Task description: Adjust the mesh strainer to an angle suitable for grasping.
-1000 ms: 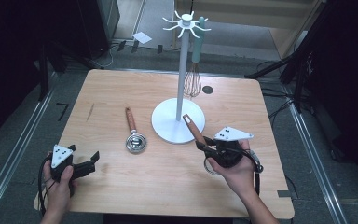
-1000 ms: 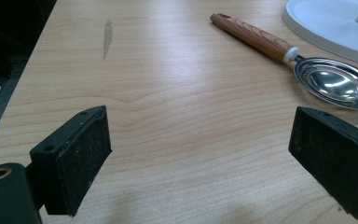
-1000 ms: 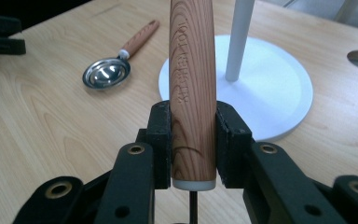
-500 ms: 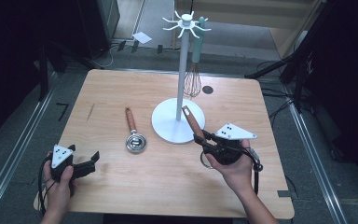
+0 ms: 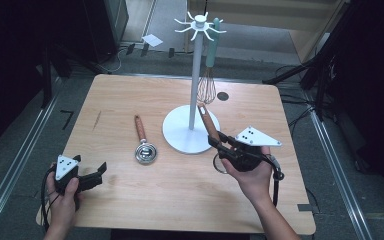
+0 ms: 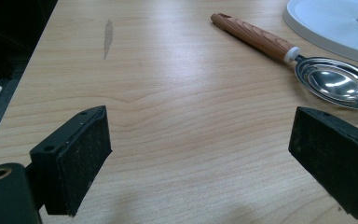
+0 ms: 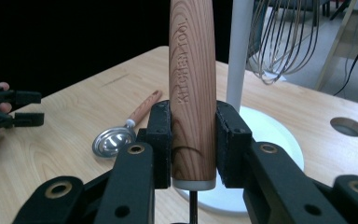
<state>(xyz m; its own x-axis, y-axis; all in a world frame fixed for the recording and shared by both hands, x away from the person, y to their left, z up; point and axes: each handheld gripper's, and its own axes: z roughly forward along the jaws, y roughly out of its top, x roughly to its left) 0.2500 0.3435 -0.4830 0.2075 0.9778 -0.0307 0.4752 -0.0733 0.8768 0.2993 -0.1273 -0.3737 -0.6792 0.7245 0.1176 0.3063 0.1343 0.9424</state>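
Wooden handle — stamped "KITCHEN TOOL" (lengthwise) — clamped in right claw.

The table is pale wood, matt, with fine grain. The held utensil's handle is smooth brown wood — lettering stamped in. The spoon has a glossy metal bowl; the stand looks smooth white; gripper pads are rough black.

Your left hand rests at the table's near left corner, its left gripper level, jaws spread wide with nothing between them. Your right hand sits near the right edge; the right gripper is clamped on a wooden handle, apparently angled upward.
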